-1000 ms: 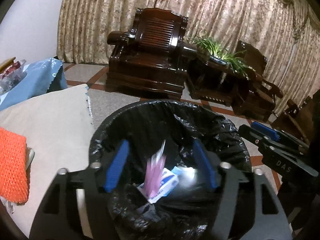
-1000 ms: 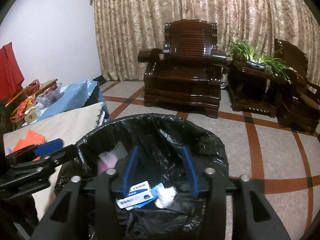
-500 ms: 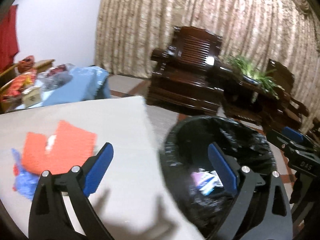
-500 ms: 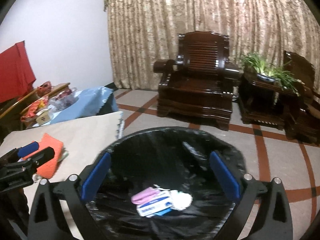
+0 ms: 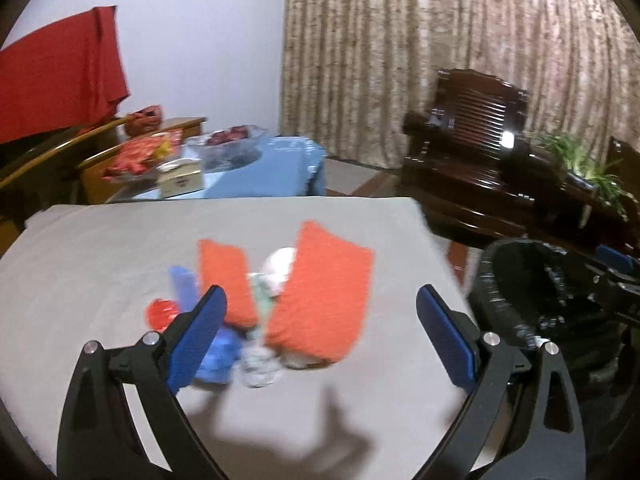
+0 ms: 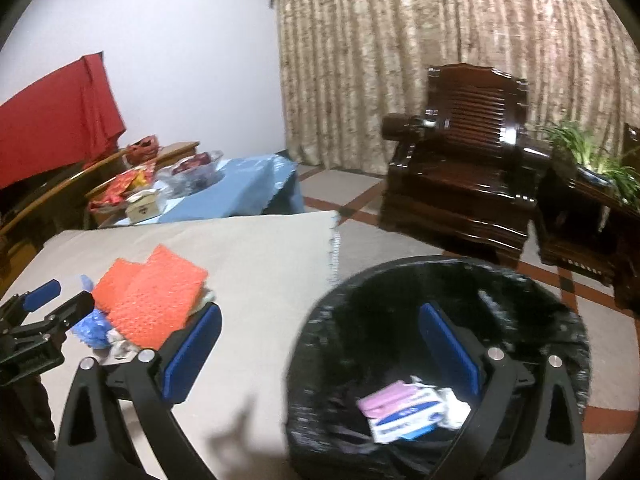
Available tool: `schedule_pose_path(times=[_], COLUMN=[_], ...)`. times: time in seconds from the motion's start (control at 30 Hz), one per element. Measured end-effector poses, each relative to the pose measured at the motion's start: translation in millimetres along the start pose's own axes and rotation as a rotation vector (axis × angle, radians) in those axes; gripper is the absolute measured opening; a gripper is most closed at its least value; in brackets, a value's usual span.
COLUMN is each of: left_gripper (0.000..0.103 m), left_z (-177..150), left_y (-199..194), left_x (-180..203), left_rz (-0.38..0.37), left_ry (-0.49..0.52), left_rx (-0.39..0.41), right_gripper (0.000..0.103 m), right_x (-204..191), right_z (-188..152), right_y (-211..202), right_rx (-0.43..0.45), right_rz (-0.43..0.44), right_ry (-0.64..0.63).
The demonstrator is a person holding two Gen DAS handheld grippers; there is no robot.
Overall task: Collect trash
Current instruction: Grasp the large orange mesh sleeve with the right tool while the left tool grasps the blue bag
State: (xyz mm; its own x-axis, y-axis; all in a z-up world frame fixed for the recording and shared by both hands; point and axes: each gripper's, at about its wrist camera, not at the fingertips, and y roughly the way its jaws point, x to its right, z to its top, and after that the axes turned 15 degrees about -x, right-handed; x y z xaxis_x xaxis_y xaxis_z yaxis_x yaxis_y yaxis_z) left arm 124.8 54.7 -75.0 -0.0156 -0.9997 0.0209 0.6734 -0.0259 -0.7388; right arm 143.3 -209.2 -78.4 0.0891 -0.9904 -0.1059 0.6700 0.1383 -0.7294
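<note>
Facing table (image 5: 100,248) from left wrist view: left gripper (image 5: 320,320) jaws wide apart, nothing between pads. Trash pile (image 5: 256,320) blurred: orange mesh pieces, blue scraps, red blob, white lump, lying on beige cloth just ahead of jaws, toward left pad. Bin (image 5: 504,280) at right.

Right wrist view: right gripper (image 6: 320,344) spread wide, empty, over near rim of black-lined bin (image 6: 320,320). Pink packet, blue-white box and white wad lie in bin bottom. Pile (image 6: 148,300) left of left pad.

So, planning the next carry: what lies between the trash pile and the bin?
Only bare beige tablecloth between the pile and the bin; the right wrist view shows it.
</note>
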Motion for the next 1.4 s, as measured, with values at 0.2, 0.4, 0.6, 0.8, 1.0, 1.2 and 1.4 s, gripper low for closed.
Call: schedule_pose_path(times=[0.2,0.4,0.6,0.8,1.0,1.2,1.4], left_gripper=[0.093,0.093,0.093,0.093,0.093,0.093,0.093], left_z=[-3.2,-10.0,-17.2,-24.2,-29.3,-31.4,-32.6], left_y=[2.6,9.1,17.8,25.4,33.0,35.4,36.5], left_x=[-44.9,-70.4,-91.8,-112.0,-127.2,-134.4,-134.7], left_rz=[0.068,0.108,0.135,0.158,0.171,0.178,0.175], left_ry=[-0.062,-0.098,-0.12,-0.137,-0.151,-0.16,-0.16], left_rx=[-0.005,-0.013,-0.041,-0.061,-0.08,-0.087,-0.089], right_gripper=[0.097,0.097,0.097,0.097,0.097,0.097,0.077], right_x=[-44.3,-77.0,-105.7,-132.2,-154.8,-167.0,-169.3], right_z=[4.1,6.8,6.5,1.1,-0.9,2.2,-2.0], right_y=[19.8,39.3,65.4,94.8,119.6,140.9,145.9], right_rx=[-0.02,-0.045,-0.09,-0.146,-0.198,-0.243,-0.283], right_rz=[0.043,0.08,0.111,0.127,0.147,0.161,0.253], right_ry=[-0.068,-0.112,-0.146,-0.189,-0.219,-0.241,-0.259])
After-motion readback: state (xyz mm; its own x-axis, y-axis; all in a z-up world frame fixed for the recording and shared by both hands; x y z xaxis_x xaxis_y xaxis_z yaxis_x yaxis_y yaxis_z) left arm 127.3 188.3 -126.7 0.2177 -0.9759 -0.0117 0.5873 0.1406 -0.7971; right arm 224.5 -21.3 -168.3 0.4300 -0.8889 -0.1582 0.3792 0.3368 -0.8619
